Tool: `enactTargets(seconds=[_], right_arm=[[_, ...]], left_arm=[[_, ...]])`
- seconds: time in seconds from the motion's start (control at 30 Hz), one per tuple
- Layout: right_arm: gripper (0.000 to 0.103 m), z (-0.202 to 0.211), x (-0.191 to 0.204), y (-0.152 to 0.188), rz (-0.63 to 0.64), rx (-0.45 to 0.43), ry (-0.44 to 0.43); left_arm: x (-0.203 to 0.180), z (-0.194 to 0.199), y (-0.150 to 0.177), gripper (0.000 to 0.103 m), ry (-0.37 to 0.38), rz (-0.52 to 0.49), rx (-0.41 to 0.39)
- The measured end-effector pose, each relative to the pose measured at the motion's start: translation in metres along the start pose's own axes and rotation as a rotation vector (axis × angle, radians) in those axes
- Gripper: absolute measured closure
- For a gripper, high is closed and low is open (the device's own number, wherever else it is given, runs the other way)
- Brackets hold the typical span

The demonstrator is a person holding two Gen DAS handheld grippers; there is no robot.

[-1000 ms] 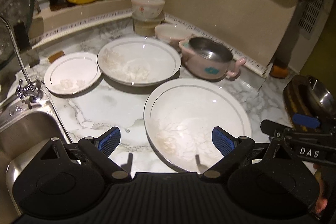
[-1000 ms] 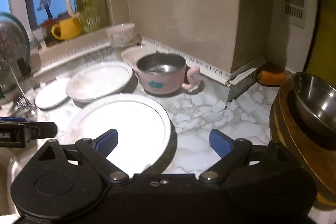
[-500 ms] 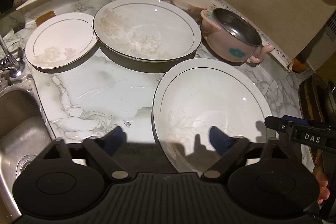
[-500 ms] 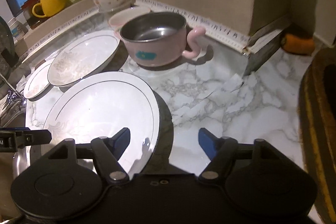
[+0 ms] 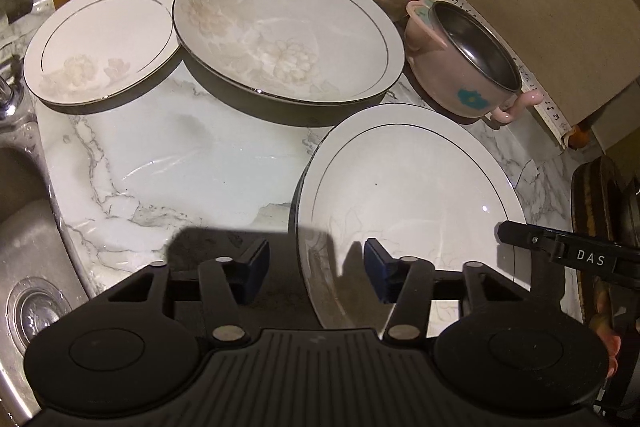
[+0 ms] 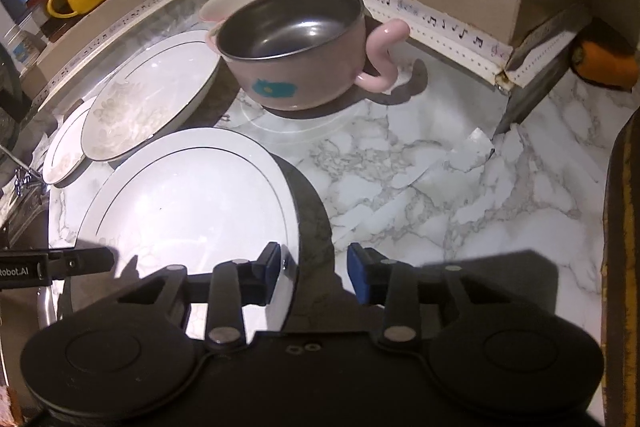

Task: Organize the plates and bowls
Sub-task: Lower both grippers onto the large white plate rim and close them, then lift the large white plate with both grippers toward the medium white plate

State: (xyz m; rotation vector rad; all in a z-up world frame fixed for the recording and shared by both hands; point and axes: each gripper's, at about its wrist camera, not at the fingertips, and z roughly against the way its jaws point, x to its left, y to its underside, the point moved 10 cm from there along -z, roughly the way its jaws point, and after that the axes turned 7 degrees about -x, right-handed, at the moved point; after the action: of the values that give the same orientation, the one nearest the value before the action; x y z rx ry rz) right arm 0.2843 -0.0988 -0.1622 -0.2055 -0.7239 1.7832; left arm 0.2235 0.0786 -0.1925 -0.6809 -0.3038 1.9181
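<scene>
1. Item: wide white glazed ceramic plate with a thin dark rim line (image 5: 408, 195), lying flat on the marble-patterned countertop (image 5: 168, 167) directly under both tools.
2. Left gripper (image 5: 316, 269): jaws half-narrowed and closing, straddling the plate's near-left rim; pads not yet pressing.
3. Right gripper (image 6: 313, 273): jaws likewise closing astride the opposite rim, not yet gripping.
4. Handling, judged: rigid, heavy-ish, brittle, slick glaze; best held by the raised rim on two opposite sides.
5. Clearances: bare counter left of the left tool; larger floral white plate (image 5: 288, 31) and pink steel-lined handled bowl (image 6: 296, 47) ahead, near; steel sink (image 5: 28, 251) edge far left.
</scene>
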Motion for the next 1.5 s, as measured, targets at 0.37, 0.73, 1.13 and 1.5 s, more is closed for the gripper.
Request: enactTargets(seconds=[0.37, 0.73, 1.13, 1.5], right_arm=[[0.093, -0.004, 0.005, -0.002, -0.053, 0.07, -0.084], [0.094, -0.004, 0.006, -0.002, -0.045, 0.085, -0.101], [0.094, -0.002, 0.01, -0.001, 0.009, 0.065, -0.08], [0.094, 0.012, 0.024, -0.008, 0.051, 0.023, -0.088]], left_arm=[[0.003, -0.004, 0.004, 0.071, 0.026, 0.046, 0.03], [0.002, -0.005, 0.007, 0.087, 0.039, 0.074, 0.04], [0.005, 0.0, 0.006, 0.089, 0.009, 0.055, 0.019], [0.011, 0.022, 0.0, 0.089, -0.006, 0.054, -0.033]])
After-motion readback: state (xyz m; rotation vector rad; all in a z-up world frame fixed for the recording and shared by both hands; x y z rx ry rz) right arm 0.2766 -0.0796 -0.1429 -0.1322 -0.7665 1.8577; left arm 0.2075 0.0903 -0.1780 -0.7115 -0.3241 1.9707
